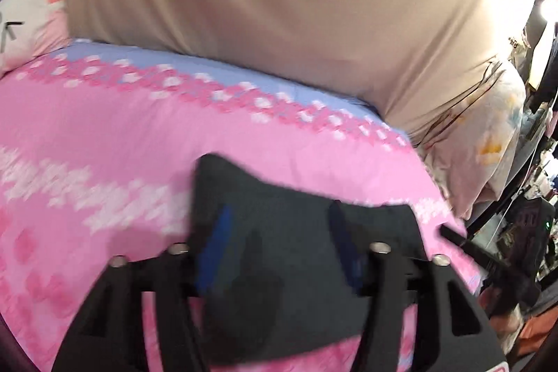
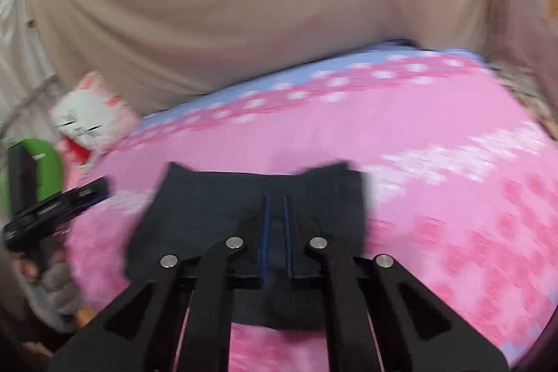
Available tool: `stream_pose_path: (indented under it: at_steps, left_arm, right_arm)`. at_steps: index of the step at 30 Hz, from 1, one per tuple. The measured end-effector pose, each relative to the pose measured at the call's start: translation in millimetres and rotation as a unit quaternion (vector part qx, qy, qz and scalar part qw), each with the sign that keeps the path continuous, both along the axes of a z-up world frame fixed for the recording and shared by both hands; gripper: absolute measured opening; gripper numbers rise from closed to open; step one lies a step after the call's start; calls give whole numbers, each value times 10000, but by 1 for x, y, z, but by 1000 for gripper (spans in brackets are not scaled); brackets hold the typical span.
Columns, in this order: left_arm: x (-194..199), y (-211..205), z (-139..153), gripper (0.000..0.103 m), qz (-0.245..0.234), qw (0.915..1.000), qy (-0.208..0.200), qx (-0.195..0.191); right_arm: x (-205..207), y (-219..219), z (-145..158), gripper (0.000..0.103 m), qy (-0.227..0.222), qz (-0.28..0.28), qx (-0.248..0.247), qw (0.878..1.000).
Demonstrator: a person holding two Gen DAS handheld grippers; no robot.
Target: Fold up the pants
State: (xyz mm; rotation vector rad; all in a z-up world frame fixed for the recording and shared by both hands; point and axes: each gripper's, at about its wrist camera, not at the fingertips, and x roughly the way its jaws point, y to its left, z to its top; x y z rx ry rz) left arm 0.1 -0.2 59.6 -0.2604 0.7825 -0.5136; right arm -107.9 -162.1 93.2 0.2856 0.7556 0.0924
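Right claw (image 2: pixel 277 215) clenches the dark pants (image 2: pixel 209 208); left claw (image 1: pixel 279 225) is released (pants between its fingers) over the pink blanket (image 1: pixel 104 128).

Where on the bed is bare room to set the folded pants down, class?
Free: pink blanket between the dark pants and its blue band, and right of the pants. Crowded: the left edge, by the cat plush and left claw.

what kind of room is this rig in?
Probably a bedroom: the pants lie on a bed under a pink floral bedspread, a cat plush sits at its edge, and a patterned pillow lies beside it.
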Motion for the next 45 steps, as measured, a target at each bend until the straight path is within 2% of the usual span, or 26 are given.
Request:
stream_pose_path:
  at_steps: [1,3,4,5,6,7,10,12,14,15,18,20,21,22,24,26,28,32,35,36,37,38,41,42,43,45]
  left_arm:
    - [14,-10,-7,58,24,9998,134,140]
    - [45,-27,-34,58,96,9973,611,393]
    - [61,-32,-54,57,129,9937,990,518]
    - [69,-33,-68,53,146,9913,1172,585]
    - [69,-33,-71,53,181,9922,1081,597]
    - [64,-36,-68,54,156,9927,917,764]
    - [60,-43,-67,59,101,9915,826,996]
    - [59,-46,-68,60,94,9911,738,1106]
    - [56,-52,-69,62,89,9902,650,1234]
    - [55,-54,-69,62,91,9895,619,1303]
    - [55,-58,-72,62,68,9877,585,1445]
    - [57,-58,-72,63,60,9877,593,1446]
    - [57,-59,-72,63,66,9877,590,1448]
    - [57,-59,-72,64,68,9875,588,1463]
    - [56,-60,-72,64,90,9870,589,1494]
    - [55,-60,-72,64,111,9864,608,1524]
    - [53,-61,-71,64,115,9859,622,1552]
    - [47,-56,-68,63,193,9871,661,1444]
    - [25,-37,-54,64,182,9918,600,1112]
    - [15,-27,-49,66,145,9935,562,977]
    - [2,-13,-43,74,151,9950,515,846]
    - [-8,1,-40,79,218,9957,462,776]
    - [-38,48,-35,80,601,9947,361,752]
    - [-45,61,-35,80,742,9935,375,772]
    - [-53,76,-35,80,925,9917,386,810]
    - [-64,95,-34,80,1162,9886,356,893]
  right_arm:
    - [11,3,-9,2,114,48,-121,9999]
    - [41,-15,-42,0,499,-607,-844,9933]
    - [49,-31,-54,0,627,-865,-902,9902]
    - [49,-52,-60,0,618,-930,-248,9934]
    - [45,-59,-58,0,641,-967,154,9931]
    - [38,-59,-50,0,616,-918,325,9933]
    - [21,-31,-31,2,392,-617,-141,9972]
    - [25,-32,-49,2,692,-713,-388,9943]
    - [25,-39,-58,2,729,-809,-72,9940]
    - [17,-42,-51,3,724,-880,76,9935]
    - [-4,-31,-27,9,359,-781,-151,9962]
    - [-11,-27,-31,8,463,-688,-324,9960]
    - [-10,-29,-45,8,725,-728,-505,9934]
    - [-7,-32,-56,2,864,-760,-515,9920]
    - [-16,-37,-55,2,789,-854,-189,9930]
    - [-23,-36,-41,8,630,-844,-164,9943]
    - [-32,-27,-29,9,492,-685,-292,9960]
    - [-31,-28,-55,5,849,-642,-409,9935]
    - [-49,-26,-40,7,624,-696,-212,9954]
    - [-52,-22,-32,9,527,-637,-260,9962]
    - [-54,-16,-27,9,469,-555,-294,9969]
    - [-56,-5,-19,9,395,-343,-284,9982]
    - [-47,35,-13,10,317,445,-205,9983]
    - [-42,52,-14,14,321,665,-273,9969]
    - [-39,69,-15,34,328,870,-399,9949]
    - [-32,113,-20,55,240,1320,-825,9875]
